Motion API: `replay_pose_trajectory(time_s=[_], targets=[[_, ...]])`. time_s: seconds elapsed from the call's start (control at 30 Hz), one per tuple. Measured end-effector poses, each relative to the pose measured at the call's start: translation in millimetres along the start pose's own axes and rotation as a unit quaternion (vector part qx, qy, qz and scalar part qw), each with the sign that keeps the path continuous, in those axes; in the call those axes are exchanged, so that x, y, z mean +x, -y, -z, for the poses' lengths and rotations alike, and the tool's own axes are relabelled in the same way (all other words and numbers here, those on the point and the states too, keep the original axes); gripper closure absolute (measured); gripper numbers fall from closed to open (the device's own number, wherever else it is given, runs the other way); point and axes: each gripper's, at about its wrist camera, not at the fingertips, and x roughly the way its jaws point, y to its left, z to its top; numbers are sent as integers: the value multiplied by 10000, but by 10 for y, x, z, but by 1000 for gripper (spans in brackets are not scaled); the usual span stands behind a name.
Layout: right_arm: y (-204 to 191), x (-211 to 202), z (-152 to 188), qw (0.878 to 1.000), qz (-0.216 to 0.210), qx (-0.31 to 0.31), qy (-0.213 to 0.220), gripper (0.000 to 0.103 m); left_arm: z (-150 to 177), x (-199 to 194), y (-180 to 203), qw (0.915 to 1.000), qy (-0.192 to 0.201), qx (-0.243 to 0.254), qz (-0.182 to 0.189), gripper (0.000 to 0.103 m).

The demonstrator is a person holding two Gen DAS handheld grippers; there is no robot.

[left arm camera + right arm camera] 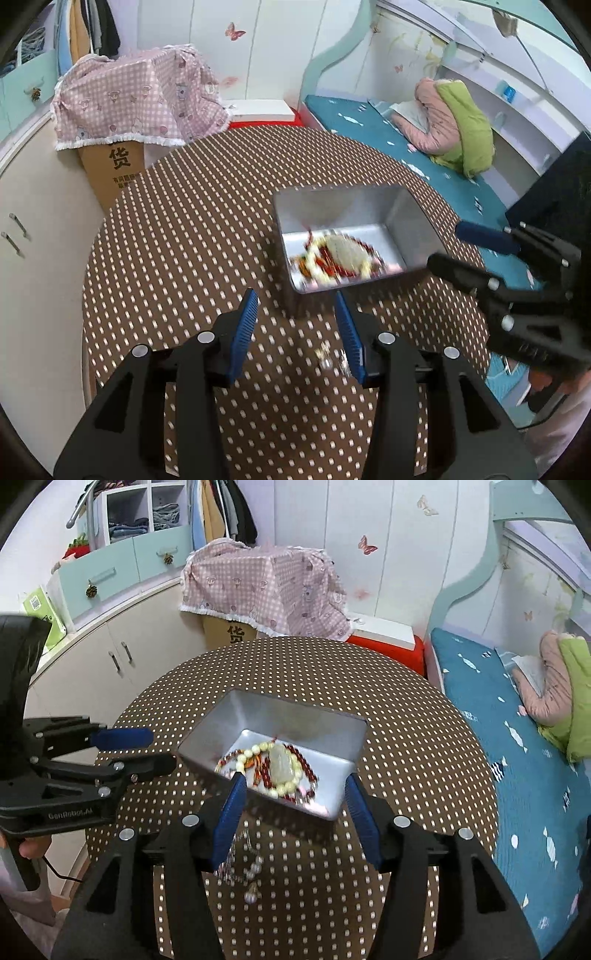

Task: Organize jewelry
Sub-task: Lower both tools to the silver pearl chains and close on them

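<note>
Both hand-held grippers, left [299, 325] and right [295, 812], tilted down over the worktop [177, 221], spread and empty, near the tray [325, 723].

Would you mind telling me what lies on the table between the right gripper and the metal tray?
A silvery pearl necklace lies on the dotted tablecloth, just short of the metal tray, below the open right gripper; the right wrist view shows it.

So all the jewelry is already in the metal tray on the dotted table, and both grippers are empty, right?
Not all of it. A silvery pearl chain lies on the dotted table, outside the metal tray, as the right wrist view shows. The bead strands are in the tray, and both the left gripper and right gripper are empty.
</note>
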Motion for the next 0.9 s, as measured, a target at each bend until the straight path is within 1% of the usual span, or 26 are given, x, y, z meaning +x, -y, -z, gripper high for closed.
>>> replay_pose_trajectory(time_s=[0.13, 0.2, 0.3, 0.43, 0.6, 0.73, 0.8, 0.83, 0.9], targets=[[17, -81, 190, 9999, -104, 109, 13, 50, 204, 38, 71, 9999, -139, 47, 62, 59], [13, -65, 277, 9997, -185, 170, -70, 50, 307, 65, 110, 9997, -180, 58, 135, 59], [-34, -17, 438, 9985, -439, 207, -240, 51, 437, 93, 142, 9995, -223, 58, 205, 59], [-142, 90, 611, 9966, -652, 137, -492, 66, 598, 120, 173, 9992, -300, 20, 262, 60], [-174, 270, 751, 9942, -711, 168, -786, 76, 701, 153, 155, 9989, -382, -55, 256, 62], [-202, 326, 792, 9938, -690, 99, -861, 83, 722, 159, 123, 9989, -359, -94, 280, 63], [-198, 320, 789, 9944, -660, 67, -817, 87, 707, 170, 121, 9990, -355, -96, 271, 63], [-189, 321, 786, 9945, -645, 69, -821, 92, 701, 180, 126, 9989, -348, -93, 288, 64], [-185, 316, 788, 9945, -647, 53, -826, 93, 637, 222, 106, 9987, -372, -81, 330, 67]])
